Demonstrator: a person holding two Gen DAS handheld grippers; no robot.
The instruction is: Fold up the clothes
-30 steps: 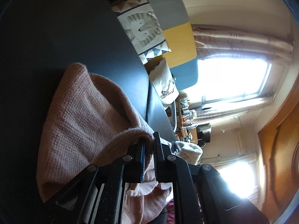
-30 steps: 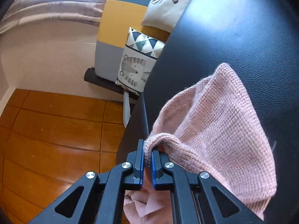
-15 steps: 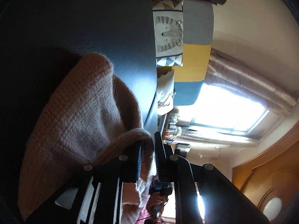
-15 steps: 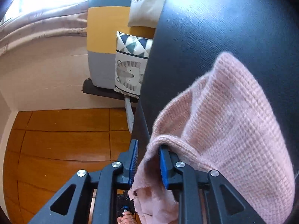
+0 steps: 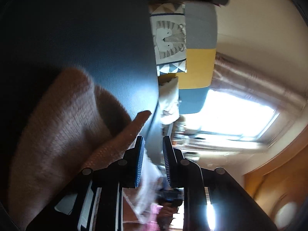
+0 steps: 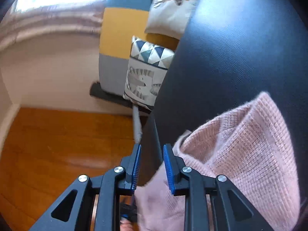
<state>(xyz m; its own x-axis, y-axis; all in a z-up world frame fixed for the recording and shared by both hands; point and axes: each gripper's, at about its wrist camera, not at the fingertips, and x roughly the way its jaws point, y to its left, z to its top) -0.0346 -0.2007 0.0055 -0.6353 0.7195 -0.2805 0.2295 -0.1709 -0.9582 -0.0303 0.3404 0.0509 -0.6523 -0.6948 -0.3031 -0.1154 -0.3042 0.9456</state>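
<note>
On table [image 6: 240, 44], sweater [image 6: 250, 154] now released

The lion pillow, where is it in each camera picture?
Left wrist view: lion pillow sits upper middle, turned sideways, just right of the dark table.
Right wrist view: lion pillow sits in the middle, left of the table's edge.
Shared landmark: the pink sweater on the table.

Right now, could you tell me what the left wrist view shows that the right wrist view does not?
Only the left wrist view shows the bright window and the left tongs, open and empty. Only the right wrist view shows the wooden floor and the right tongs, open beside the sweater's edge. Both show the pink sweater on the dark table and the lion cushion.
</note>
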